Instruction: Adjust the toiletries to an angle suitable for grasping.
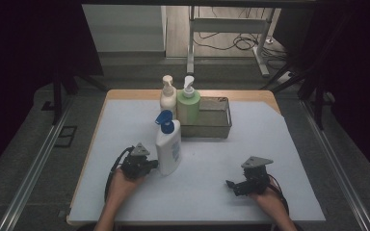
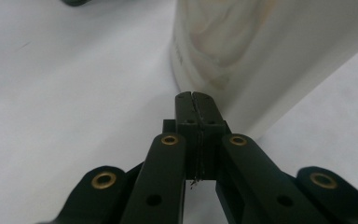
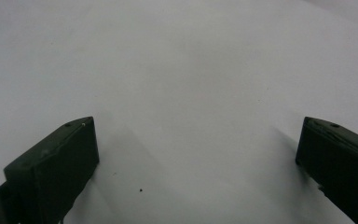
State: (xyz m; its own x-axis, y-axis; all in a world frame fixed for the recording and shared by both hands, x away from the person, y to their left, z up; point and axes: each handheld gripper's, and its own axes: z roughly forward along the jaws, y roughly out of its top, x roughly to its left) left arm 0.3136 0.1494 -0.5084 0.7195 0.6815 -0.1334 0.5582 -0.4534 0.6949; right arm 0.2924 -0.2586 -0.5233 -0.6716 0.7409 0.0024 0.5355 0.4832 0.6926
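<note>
1. Bottle first: the white pump bottle [image 1: 168, 149] with the blue pump head stands upright on the surface [image 1: 212, 192], left of centre and near the person, well short of the metal tray [image 1: 221, 126] at the far side.
2. Handling, as a judgement: smooth plastic walls look slippery, and the tall narrow body with its top-heavy pump would tip under a high push. How full it is cannot be told, so its weight is uncertain. A hold across the lower or middle body seems safest; the pump neck may turn or depress.
3. The left gripper [image 1: 150, 164] has its jaws pressed together on nothing, tips just beside the bottle's lower wall on its left.
4. The right gripper [image 1: 231, 183] rests well apart to the right, jaws spread over bare surface.
5. The high view gives the layout, with the cream bottle [image 1: 167, 94] and green bottle [image 1: 189, 102] by the tray. The left gripper view shows the sealed jaw tips and glossy wall; the right gripper view shows the wide gap.
</note>
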